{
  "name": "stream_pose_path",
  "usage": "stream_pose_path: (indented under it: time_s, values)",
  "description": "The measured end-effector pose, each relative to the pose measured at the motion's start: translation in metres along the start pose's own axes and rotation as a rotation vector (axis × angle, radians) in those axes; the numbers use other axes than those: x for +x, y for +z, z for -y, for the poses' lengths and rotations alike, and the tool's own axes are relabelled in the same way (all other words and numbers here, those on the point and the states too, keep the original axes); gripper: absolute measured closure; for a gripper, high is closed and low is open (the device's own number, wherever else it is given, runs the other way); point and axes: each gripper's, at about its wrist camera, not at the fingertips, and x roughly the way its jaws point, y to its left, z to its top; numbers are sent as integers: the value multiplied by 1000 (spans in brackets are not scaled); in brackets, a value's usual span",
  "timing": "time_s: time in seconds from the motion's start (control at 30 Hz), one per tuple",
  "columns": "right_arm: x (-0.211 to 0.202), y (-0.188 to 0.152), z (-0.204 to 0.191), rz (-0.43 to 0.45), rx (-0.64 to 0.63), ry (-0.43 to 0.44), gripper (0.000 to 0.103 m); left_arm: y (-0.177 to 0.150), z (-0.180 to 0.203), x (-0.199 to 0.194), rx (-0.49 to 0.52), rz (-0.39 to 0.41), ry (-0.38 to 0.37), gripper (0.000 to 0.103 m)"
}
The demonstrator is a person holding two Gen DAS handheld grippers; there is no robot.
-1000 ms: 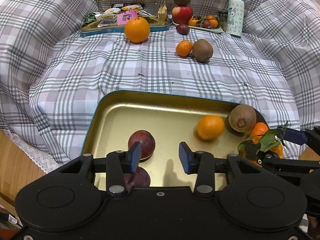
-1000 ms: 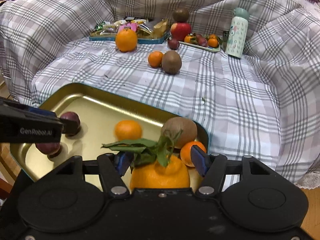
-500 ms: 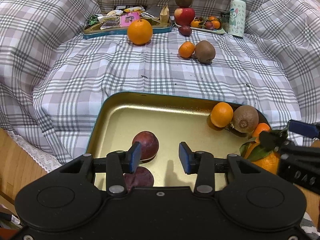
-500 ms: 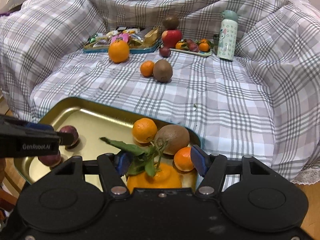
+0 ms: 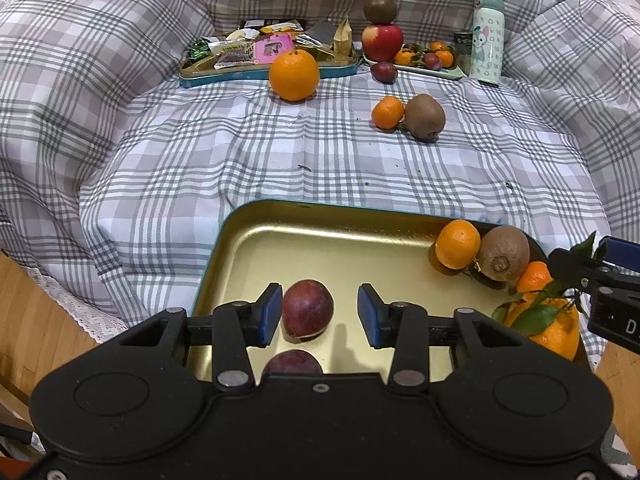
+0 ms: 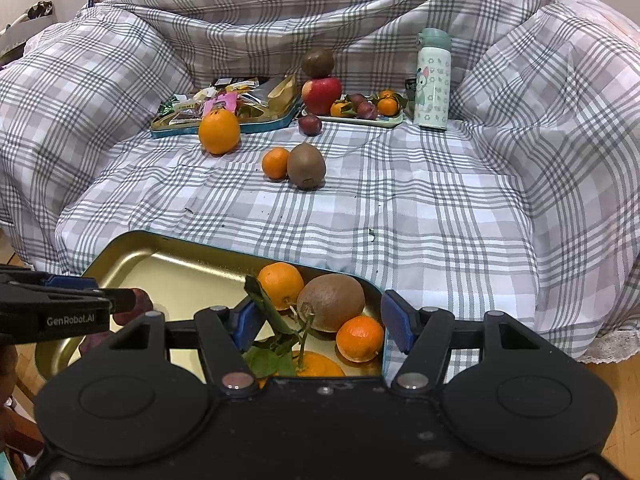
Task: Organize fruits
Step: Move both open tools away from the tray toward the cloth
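Gold tray [image 5: 256, 248] holds dark plums, tangerines, kiwi; both tongs [image 5: 318, 316] [image 6: 316, 322] spread, empty.

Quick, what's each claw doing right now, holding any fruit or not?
Left claw: open, a dark plum between its pads, not gripped.
Right claw: open above the leafy orange, holding nothing.

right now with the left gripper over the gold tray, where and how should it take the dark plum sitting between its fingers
Grip the plum across its round middle, coming straight down from above along the line the left gripper already points. It lies free on the gold tray, clear of the tray wall, with room beside each flank for a pad. The second plum lies nearer the gripper body, so I'd keep the fingers forward of it.
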Motion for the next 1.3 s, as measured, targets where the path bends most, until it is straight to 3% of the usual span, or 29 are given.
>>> stream_pose_path:
  time_s: [0.37, 1.3]
  values:
    - [3, 7, -2, -1, -1, -2, 37, 18, -6, 5, -2, -3, 39, 54]
    - [40, 31, 7, -56, 20, 1, 37, 56, -10, 38, -7, -48, 42, 54]
